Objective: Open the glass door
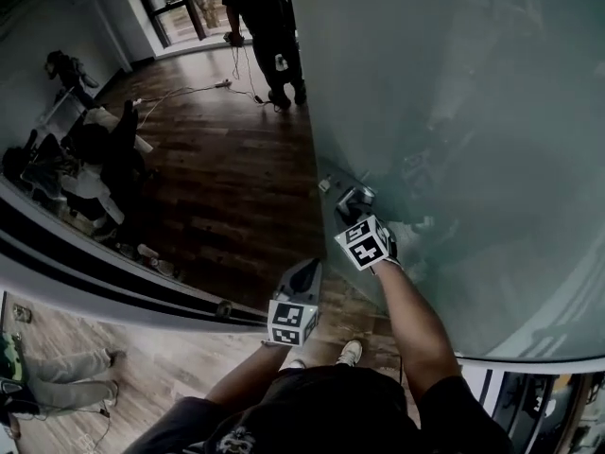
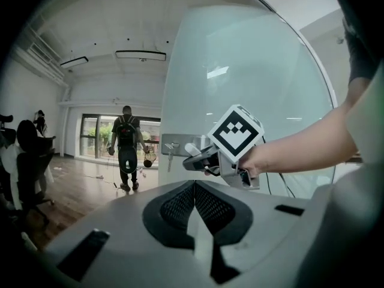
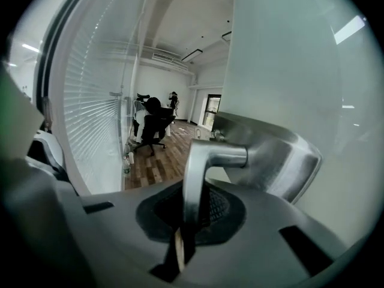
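The frosted glass door [image 1: 473,112] stands swung out on the right of the head view. Its metal lever handle [image 1: 356,195] sits on a steel plate [image 3: 276,155]. My right gripper [image 1: 354,204] is shut on the lever handle [image 3: 195,173], which runs down between the pads in the right gripper view. In the left gripper view the right gripper [image 2: 201,158] shows at the handle plate [image 2: 174,144]. My left gripper [image 1: 304,274] hangs lower and to the left, apart from the door, shut with nothing in it [image 2: 195,191].
A person with a backpack [image 1: 265,26] stands on the wood floor beyond the door edge. Someone sits in an office chair [image 1: 104,159] at the left. Cables [image 1: 189,91] lie on the floor. A glass partition with blinds [image 3: 96,131] runs along the left.
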Demonstrator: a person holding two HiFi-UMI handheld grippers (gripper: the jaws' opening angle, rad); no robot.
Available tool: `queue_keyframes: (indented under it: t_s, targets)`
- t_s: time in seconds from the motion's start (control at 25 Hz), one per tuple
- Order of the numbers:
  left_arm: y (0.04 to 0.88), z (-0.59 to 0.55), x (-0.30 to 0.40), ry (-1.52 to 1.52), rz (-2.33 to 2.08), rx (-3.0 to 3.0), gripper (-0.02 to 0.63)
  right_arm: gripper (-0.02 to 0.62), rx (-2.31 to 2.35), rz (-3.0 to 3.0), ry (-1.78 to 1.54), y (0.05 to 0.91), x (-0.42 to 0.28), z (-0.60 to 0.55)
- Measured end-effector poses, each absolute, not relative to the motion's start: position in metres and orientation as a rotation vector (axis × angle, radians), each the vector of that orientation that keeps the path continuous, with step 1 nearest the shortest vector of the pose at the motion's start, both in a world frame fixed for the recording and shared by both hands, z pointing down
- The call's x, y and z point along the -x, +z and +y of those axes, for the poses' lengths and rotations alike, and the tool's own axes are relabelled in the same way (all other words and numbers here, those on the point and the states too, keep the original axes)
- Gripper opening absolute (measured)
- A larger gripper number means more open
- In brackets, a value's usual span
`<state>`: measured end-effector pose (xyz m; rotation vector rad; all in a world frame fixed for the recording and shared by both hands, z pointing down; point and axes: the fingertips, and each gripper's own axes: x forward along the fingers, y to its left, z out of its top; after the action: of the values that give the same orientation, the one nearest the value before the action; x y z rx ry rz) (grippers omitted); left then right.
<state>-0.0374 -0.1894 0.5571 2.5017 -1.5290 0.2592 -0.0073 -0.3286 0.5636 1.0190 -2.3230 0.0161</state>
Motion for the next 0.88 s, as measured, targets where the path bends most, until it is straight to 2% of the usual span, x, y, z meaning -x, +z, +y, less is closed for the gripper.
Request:
queue_keyframes:
  t_s: [0.44, 0.64, 0.88]
  targets:
    - [0.579, -0.27, -0.026, 0.219, -1.547, -2.426, 0.006, 0.017, -1.181, -2.27, 0.087, 0.579, -0.092, -0.453]
    - [0.557, -0.329, -0.092, 0.225, -1.507, -2.428, 0.006, 0.017, -1.239, -2.239, 0.129, 0.545, -0.176, -0.522]
    - [0.601, -0.404, -0.071, 0.208, -1.425, -2.529, 0.006, 0.017, -1.365, -2.178, 0.149, 0.594, -0.191, -0.57]
